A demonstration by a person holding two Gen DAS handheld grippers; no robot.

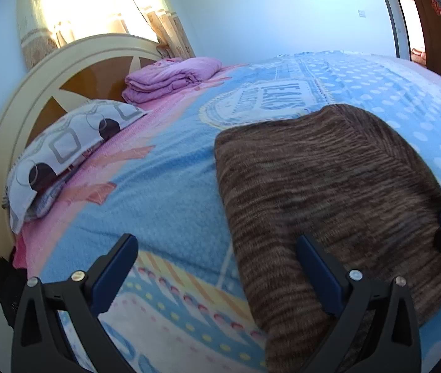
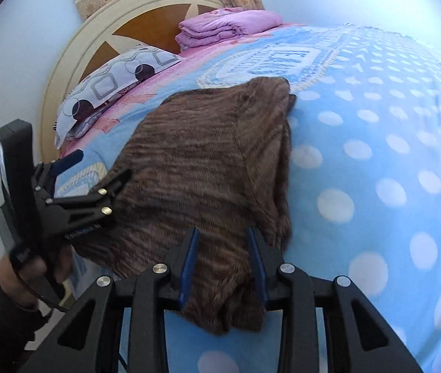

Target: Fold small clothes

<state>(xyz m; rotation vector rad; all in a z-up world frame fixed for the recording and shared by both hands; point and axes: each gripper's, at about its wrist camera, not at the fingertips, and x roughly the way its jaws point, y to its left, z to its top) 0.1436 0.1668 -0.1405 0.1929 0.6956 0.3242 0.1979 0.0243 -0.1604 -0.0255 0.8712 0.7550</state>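
Right tongs [image 2: 223, 248] stand narrowly parted over the near edge of the brown knitted garment [image 2: 201, 155], pinching nothing as far as I can see. Left tongs [image 1: 217, 255] are spread wide at its left edge, empty. It lies on the bed [image 2: 375, 155], apparently folded once; judging by its bulk, more folds remain.

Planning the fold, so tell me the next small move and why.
Probably close the right gripper on the brown knit garment: its near edge lies between the part-open jaws. The left gripper is wide open, holding nothing, at the garment's left edge.
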